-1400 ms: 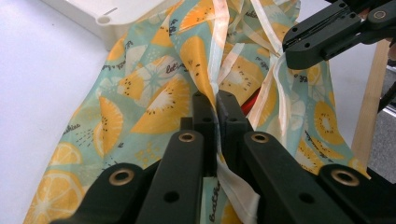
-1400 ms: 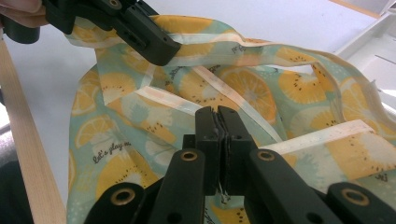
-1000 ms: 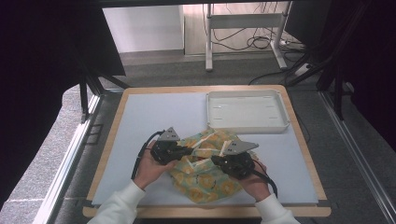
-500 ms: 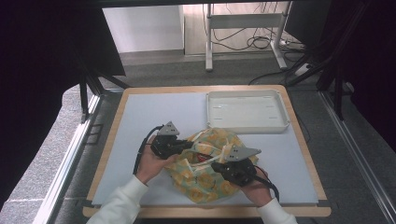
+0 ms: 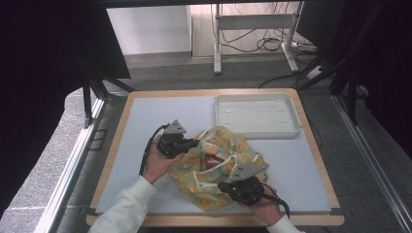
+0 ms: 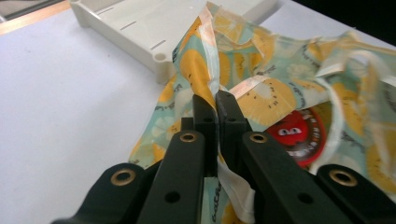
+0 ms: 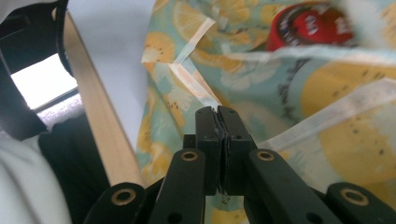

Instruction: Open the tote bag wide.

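Fruit-print cloth (image 5: 221, 167) pinched between left hand-held gripper (image 6: 216, 100), right hand-held gripper (image 7: 216, 112)

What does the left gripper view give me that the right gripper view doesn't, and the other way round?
Left gripper view: the white tray behind the bag, and the left gripper shut on the bag's edge.
Right gripper view: the table's wooden rim, a white sleeve, and the right gripper shut on the bag's near edge.
Both: the fruit-print bag held open, and a red round thing inside it.
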`<state>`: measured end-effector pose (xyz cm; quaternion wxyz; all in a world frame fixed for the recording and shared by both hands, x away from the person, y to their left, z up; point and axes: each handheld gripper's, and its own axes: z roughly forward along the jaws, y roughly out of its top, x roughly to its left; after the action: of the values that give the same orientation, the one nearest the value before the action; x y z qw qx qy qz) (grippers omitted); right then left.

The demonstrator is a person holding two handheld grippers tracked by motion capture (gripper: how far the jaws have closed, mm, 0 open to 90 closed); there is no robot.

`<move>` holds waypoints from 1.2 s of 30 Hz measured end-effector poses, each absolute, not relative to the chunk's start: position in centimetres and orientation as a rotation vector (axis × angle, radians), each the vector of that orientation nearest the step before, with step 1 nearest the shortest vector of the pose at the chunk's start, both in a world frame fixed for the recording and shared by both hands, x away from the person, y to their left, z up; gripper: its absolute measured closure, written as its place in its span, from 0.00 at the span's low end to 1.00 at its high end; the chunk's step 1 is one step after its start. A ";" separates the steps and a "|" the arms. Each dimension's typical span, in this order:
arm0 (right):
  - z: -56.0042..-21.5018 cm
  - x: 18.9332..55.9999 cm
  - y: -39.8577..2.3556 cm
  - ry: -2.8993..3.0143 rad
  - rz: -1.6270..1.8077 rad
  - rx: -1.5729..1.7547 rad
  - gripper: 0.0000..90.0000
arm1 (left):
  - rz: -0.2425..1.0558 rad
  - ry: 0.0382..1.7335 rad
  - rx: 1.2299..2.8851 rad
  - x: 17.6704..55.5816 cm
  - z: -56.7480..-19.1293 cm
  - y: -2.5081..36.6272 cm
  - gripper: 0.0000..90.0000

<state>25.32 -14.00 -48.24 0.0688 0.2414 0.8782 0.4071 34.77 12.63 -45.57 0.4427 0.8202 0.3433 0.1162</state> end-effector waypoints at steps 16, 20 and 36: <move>-50.6 23.4 -15.7 2.727 1.206 0.796 0.97 | 0.302 0.923 2.015 36.6 -46.8 13.2 0.99; -51.0 23.0 -16.2 2.734 1.206 0.817 0.97 | 0.305 0.941 2.013 37.2 -47.1 13.5 0.99; -52.7 22.1 -16.7 2.804 1.157 0.823 0.97 | 0.299 1.035 2.016 39.4 -49.8 13.5 0.99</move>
<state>22.12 -16.67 -52.71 -0.0008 0.2619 0.8921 0.3681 39.37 13.48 -49.76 0.4151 0.8024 0.4119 0.1192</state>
